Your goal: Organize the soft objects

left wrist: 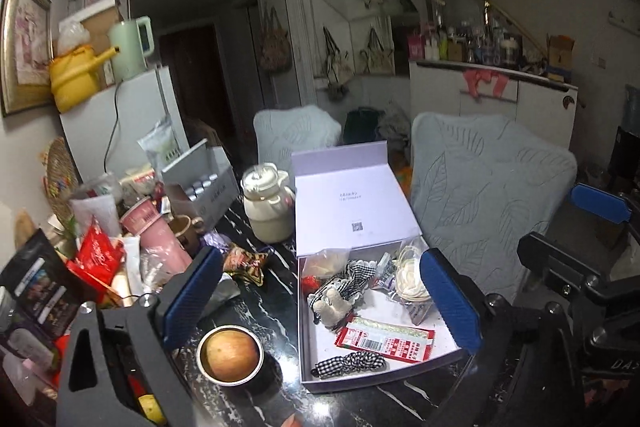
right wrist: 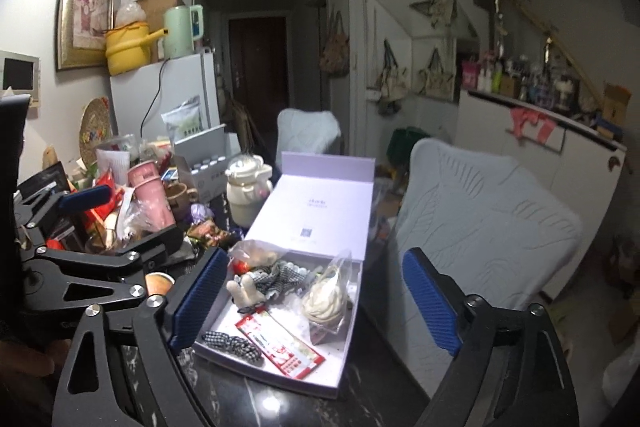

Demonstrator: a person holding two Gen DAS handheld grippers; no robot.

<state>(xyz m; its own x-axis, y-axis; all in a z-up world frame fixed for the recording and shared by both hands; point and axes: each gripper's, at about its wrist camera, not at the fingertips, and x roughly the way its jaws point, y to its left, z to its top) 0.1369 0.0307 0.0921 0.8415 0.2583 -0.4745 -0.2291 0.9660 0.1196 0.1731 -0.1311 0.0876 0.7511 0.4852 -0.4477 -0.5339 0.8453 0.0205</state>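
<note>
An open white box (left wrist: pixel 310 367) with its lid raised lies on the black marble table (left wrist: pixel 264 303). In it are a checked scrunchie (left wrist: pixel 348 363), a small plush with checked cloth (left wrist: pixel 332 301), a red packet (left wrist: pixel 384 339) and a bag of coiled white cord (left wrist: pixel 412 279). My left gripper (left wrist: pixel 320 267) hangs open above the box, nothing between its blue pads (left wrist: pixel 192 299). My right gripper (right wrist: pixel 316 263) is open too, above the same box (right wrist: pixel 264 375), over the plush (right wrist: pixel 248 291), cord bag (right wrist: pixel 326 301), scrunchie (right wrist: pixel 232 343) and packet (right wrist: pixel 280 345).
A metal cup (left wrist: pixel 230 351) stands left of the box and a cream pot (left wrist: pixel 268 203) behind it. A patterned pouch (left wrist: pixel 244 263), a pink cup (left wrist: pixel 156 231) and piled packets crowd the table's left. Pale covered chairs (left wrist: pixel 488 187) stand right.
</note>
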